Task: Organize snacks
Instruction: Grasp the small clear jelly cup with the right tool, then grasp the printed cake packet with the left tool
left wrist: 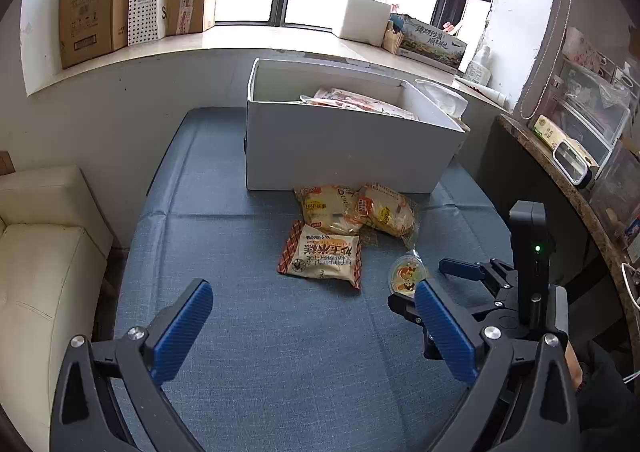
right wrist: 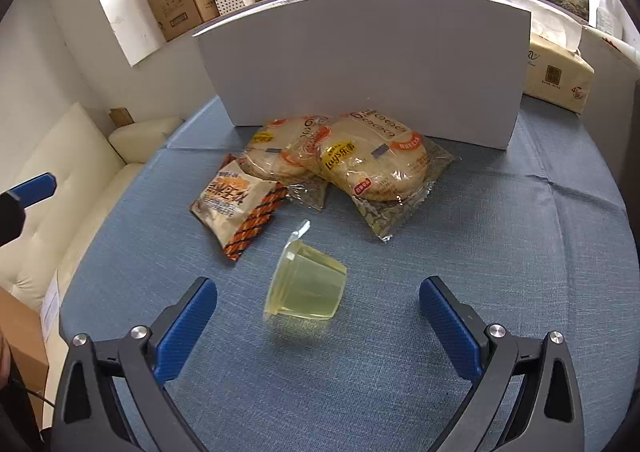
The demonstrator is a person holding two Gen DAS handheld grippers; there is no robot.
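While both grippers, left gripper [left wrist: 314,310] and right gripper [right wrist: 318,310], stand spread and empty, the jelly cup [right wrist: 306,284] lies tipped on the blue tablecloth [right wrist: 500,252]; the white box [left wrist: 344,148] holds red-orange packets [left wrist: 360,102].

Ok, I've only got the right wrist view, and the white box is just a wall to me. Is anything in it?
Observer: Yes. The left wrist view looks over the rim of the white box, and red-printed snack packets lie inside.
Operator: And the jelly cup, what's on its lid?
Observer: The lid faces the left camera and shows a cartoon print.
Operator: Any room left in the box?
Observer: On its left side only bare inner wall shows. The floor there is hidden.
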